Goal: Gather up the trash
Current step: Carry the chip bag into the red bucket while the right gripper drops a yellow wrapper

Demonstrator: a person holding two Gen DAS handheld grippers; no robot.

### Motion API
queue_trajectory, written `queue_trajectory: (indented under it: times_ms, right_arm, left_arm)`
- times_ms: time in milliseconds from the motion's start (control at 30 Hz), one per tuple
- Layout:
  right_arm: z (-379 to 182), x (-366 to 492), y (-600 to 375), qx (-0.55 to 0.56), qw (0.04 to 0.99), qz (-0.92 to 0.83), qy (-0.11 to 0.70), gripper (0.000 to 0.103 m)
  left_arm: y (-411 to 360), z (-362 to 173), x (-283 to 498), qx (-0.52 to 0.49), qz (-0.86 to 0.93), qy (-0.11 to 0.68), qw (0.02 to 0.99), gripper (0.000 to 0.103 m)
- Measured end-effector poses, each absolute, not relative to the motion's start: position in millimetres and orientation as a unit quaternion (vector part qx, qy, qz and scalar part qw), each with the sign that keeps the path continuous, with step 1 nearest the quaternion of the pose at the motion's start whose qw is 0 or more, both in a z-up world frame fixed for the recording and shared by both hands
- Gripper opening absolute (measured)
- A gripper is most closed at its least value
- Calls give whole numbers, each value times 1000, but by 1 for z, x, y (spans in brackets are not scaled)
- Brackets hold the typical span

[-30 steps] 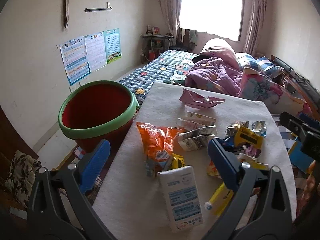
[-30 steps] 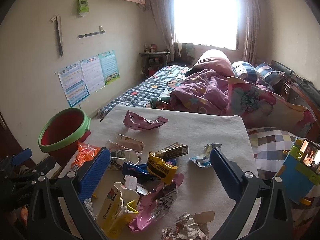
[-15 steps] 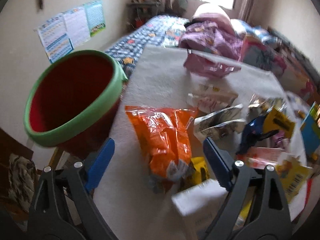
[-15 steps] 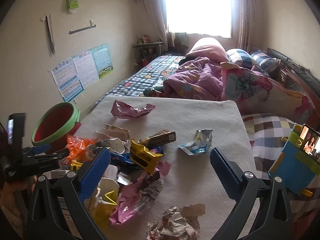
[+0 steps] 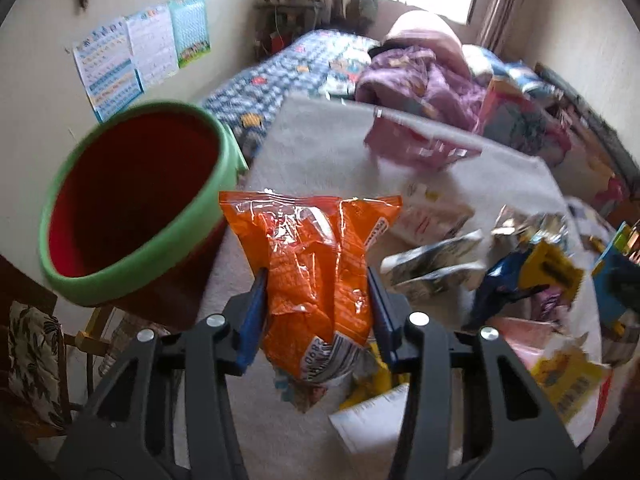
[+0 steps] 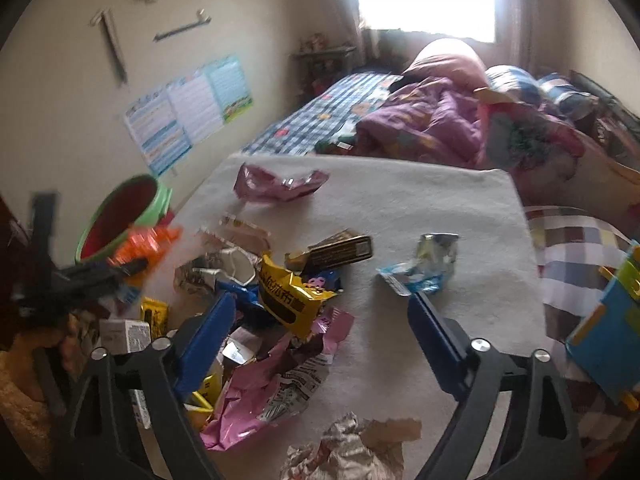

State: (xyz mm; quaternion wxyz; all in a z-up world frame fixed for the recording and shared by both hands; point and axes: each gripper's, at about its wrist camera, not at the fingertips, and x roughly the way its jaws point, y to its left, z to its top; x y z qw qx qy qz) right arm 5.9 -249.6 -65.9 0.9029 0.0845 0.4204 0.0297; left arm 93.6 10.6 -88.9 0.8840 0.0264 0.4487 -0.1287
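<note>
Since the earlier frames, the left gripper (image 5: 316, 304) has been closed from wide open onto the orange snack bag (image 5: 316, 272), which is now pinched between both blue pads at centre frame and appears lifted off the white table cover (image 5: 320, 152); previously it lay flat among the litter. At left of the left wrist view, the red bucket with green rim (image 5: 132, 208) is seen larger and nearer than before, just beside the held bag, so a drop into it is judged to be the step in hand. No trash can be seen inside the bucket, and the task is judged barely begun. In the right wrist view, the bag (image 6: 146, 244) is recorded at left beside the bucket (image 6: 124, 216); at centre, the yellow wrapper (image 6: 288, 296) and pink wrapper (image 6: 276, 376) remain uncollected. The right gripper (image 6: 320, 320) is found open as before, holding nothing, above the litter pile. Motion blur is noted in both views.
</note>
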Motion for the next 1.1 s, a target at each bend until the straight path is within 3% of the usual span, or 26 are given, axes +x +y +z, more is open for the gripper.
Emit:
queue_trajectory:
  times_ms: [133,233,367,533,733,900,1100]
  right_arm:
    - [-82,28,-242,74,890,68,446,67]
    - [-90,35,-234,66,882,88,459,66]
    - [-101,42,-230,58,874,98,473,47]
    - [-91,39,-237,79,877,105,463,45]
    - [-40,34,-232,93,897,102,420,46]
    - [0,51,-181,100,908,134,384,46]
    - [4,87,-103,124,894,182,389,46]
  left_arm:
    - [15,-67,71,9,-119,417,901,45]
    - [21,-57,58,-5,-105,402,909,45]
    - [31,-51,48,-11,-81,392,916,45]
    - [47,-51,42,-25,-54,392,918,45]
    - [77,-44,45,-33,-29,374,927,45]
    - [111,-46,75,-28,-21,367,930,46]
    - [155,-65,123,-23,-29,384,923,46]
